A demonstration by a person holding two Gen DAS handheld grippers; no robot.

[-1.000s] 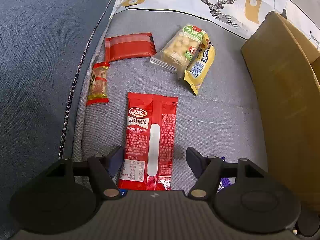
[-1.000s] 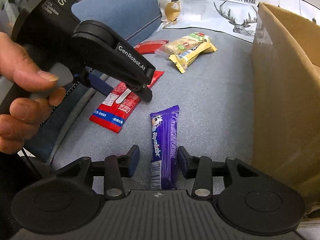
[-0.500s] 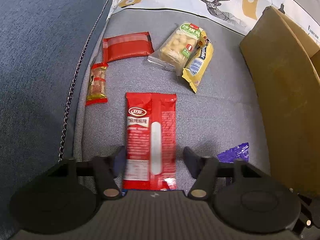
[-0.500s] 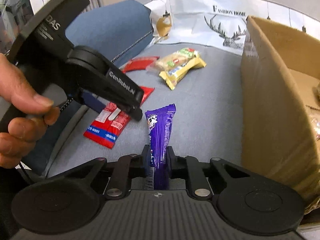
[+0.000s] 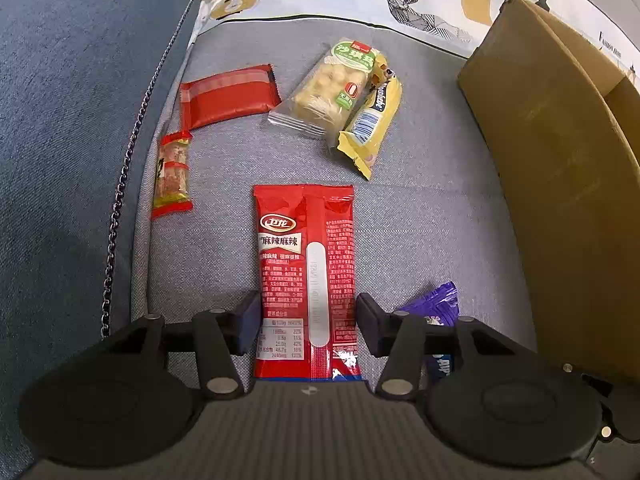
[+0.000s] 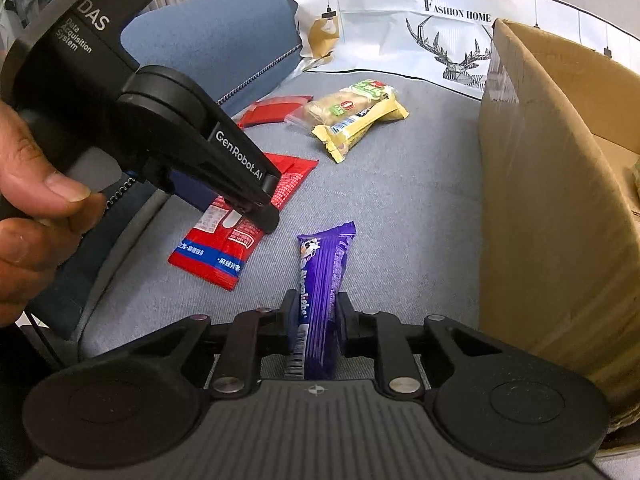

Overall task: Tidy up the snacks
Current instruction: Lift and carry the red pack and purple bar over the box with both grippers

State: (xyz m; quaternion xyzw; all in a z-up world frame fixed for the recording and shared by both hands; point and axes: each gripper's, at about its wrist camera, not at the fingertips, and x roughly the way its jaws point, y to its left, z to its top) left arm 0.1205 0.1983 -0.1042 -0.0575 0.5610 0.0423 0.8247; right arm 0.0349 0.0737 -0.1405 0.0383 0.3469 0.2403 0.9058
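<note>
A long red snack packet (image 5: 304,256) lies lengthwise on the grey sofa seat (image 5: 420,220). My left gripper (image 5: 308,320) is shut on its near end, a pad against each long edge. The right wrist view shows the same grip from the side, with the red packet (image 6: 224,240) under the left gripper (image 6: 256,208). My right gripper (image 6: 317,320) holds a purple candy bar (image 6: 320,272) between its pads. Its jaws are opening slightly but still touch the bar. The bar's far end (image 5: 434,308) shows beside the left gripper's right finger.
A cardboard box (image 5: 560,160) stands open at the right. Further back lie a flat red packet (image 5: 228,94), a small red-and-yellow snack (image 5: 172,168), a green-labelled clear packet (image 5: 332,88) and a yellow bar (image 5: 372,124). A blue armrest (image 5: 60,120) rises left. A hand (image 6: 32,220) holds the left gripper.
Both pairs of jaws have closed: the left onto the red packet's sides, the right onto the purple bar, which now sticks up between the pads.
</note>
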